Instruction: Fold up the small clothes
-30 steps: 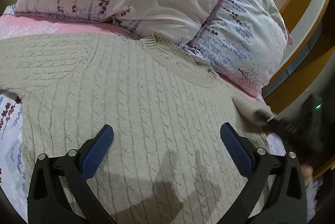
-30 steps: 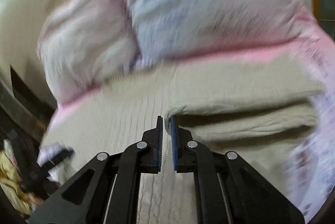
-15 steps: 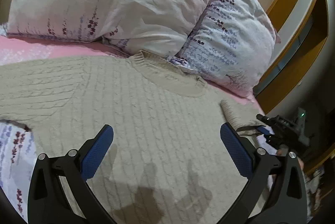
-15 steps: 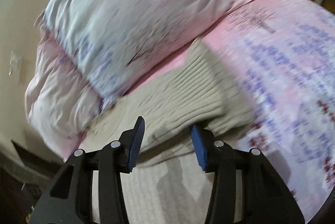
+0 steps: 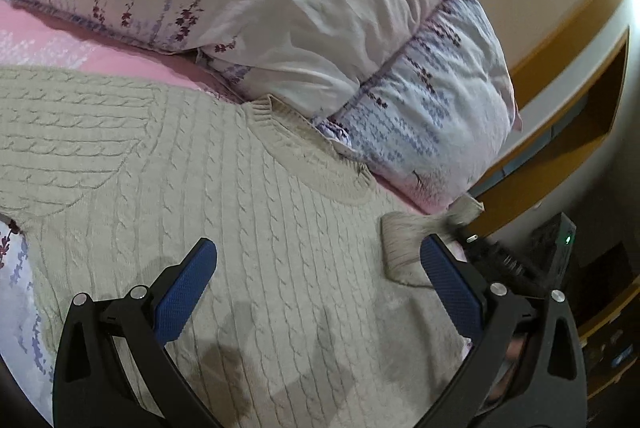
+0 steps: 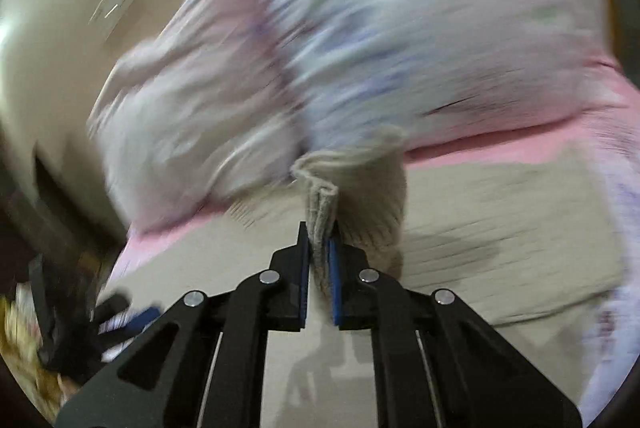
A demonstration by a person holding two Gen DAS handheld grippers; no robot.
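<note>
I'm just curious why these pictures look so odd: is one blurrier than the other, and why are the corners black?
Left wrist view: sharp, with gripper shadows on the sweater and fisheye bending toward black corners. Right wrist view: pillows smeared by motion blur, while the right gripper, shut on the sleeve cuff, stays crisp.

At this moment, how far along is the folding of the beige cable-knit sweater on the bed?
Early stage. Done: the beige cable-knit sweater lies spread flat, collar toward the floral pillows. In hand: the right gripper is shut on the ribbed sleeve cuff, lifting it over the sweater's body; the left gripper hovers open above the chest. Left: laying that sleeve across, the other sleeve, then folding the body.
</note>
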